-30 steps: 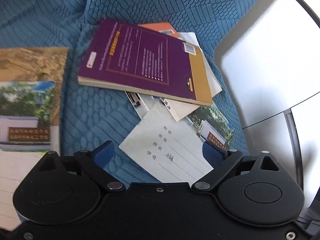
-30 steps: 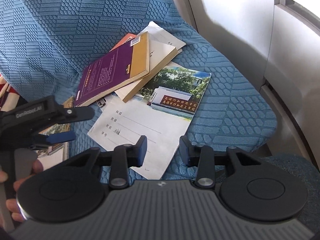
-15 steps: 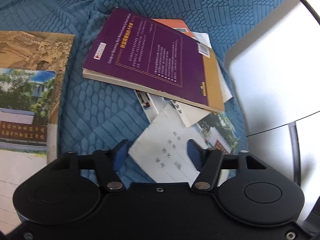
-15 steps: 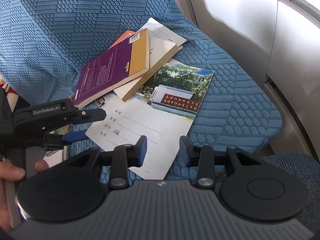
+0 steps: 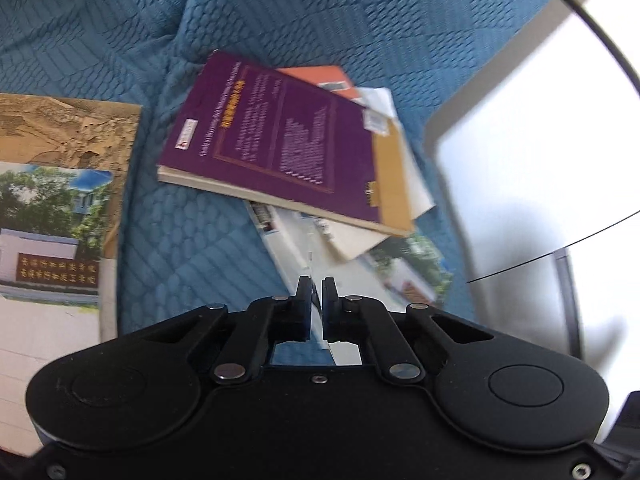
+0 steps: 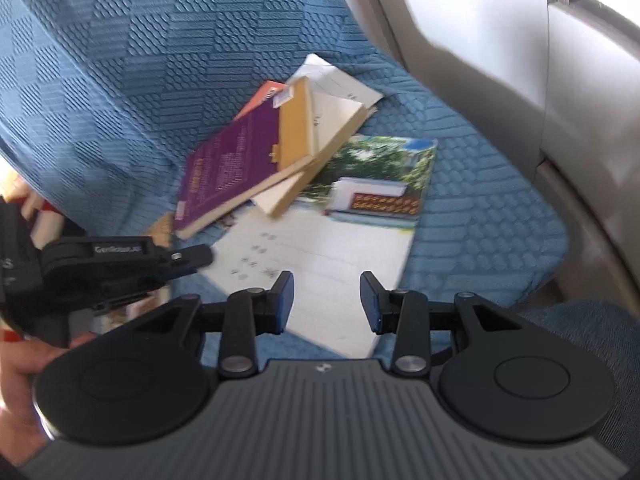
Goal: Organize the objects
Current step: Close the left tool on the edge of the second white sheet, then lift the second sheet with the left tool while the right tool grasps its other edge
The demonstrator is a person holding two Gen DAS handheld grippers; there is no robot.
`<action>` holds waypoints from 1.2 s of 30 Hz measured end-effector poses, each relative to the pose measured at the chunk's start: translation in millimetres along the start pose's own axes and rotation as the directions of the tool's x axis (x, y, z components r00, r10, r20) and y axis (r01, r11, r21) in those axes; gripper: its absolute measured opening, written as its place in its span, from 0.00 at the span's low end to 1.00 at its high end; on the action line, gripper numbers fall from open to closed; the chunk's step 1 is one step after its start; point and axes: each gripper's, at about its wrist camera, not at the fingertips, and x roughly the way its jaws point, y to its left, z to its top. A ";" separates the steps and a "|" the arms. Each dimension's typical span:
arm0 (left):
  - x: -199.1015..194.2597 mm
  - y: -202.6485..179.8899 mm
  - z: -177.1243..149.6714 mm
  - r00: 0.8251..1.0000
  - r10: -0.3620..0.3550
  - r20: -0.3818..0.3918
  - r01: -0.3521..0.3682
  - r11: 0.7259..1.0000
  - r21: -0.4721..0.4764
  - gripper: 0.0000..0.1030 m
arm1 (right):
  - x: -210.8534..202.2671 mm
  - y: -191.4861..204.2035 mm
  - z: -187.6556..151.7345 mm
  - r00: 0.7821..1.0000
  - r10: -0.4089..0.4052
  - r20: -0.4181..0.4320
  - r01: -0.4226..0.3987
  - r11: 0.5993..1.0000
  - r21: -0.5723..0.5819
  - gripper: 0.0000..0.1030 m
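Jaws of left gripper [image 5: 316, 294] have just closed, pinching the booklet [image 6: 320, 248] by its near-left corner. Right gripper [image 6: 326, 300] half open above the booklet's near edge, nothing between its pads. Booklet lies on the blue seat [image 6: 480, 216], far end under the purple book [image 5: 280, 140]. Left view alone shows a second booklet [image 5: 48, 216] further left; right view alone shows the hand [image 6: 24, 368] on the left gripper.

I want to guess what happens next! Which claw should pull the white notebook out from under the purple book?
Probably the left claw: it is already shut on the white notebook's corner. The right claw hangs open, gripping nothing.
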 end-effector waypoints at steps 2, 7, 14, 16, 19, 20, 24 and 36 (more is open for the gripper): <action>-4.7 1.2 0.7 0.999 -0.052 -0.006 0.052 0.998 -0.047 0.04 | -5.6 7.3 -1.7 0.999 0.050 -0.009 -0.049 0.998 0.044 0.40; -10.3 12.3 -0.3 0.983 -0.179 -0.026 0.171 0.968 -0.184 0.04 | -15.9 14.5 -8.1 0.979 0.202 -0.003 -0.196 0.952 0.234 0.61; -18.3 19.6 -4.9 0.970 -0.243 -0.029 0.228 0.940 -0.253 0.04 | -1.3 -3.2 -29.5 0.957 0.285 0.062 -0.266 0.769 0.581 0.71; -22.3 18.7 -6.6 0.967 -0.253 -0.026 0.239 0.937 -0.254 0.03 | 5.5 -8.7 -34.2 0.952 0.291 0.094 -0.280 0.707 0.650 0.71; -30.3 17.3 -8.8 0.968 -0.252 -0.023 0.239 0.939 -0.246 0.04 | 11.6 -12.1 -34.3 0.953 0.270 0.135 -0.285 0.660 0.695 0.71; -32.4 17.1 -9.4 0.968 -0.252 -0.024 0.238 0.940 -0.245 0.04 | 12.4 -12.2 -32.9 0.956 0.254 0.148 -0.283 0.662 0.694 0.71; -40.2 17.5 -11.4 0.965 -0.260 -0.025 0.246 0.937 -0.247 0.04 | 15.0 -17.4 -25.5 0.974 0.188 0.131 -0.224 0.663 0.714 0.70; -60.4 22.9 -18.7 0.962 -0.272 -0.024 0.257 0.931 -0.257 0.04 | -5.4 -24.6 -15.1 0.996 -0.059 0.067 0.007 0.795 0.607 0.16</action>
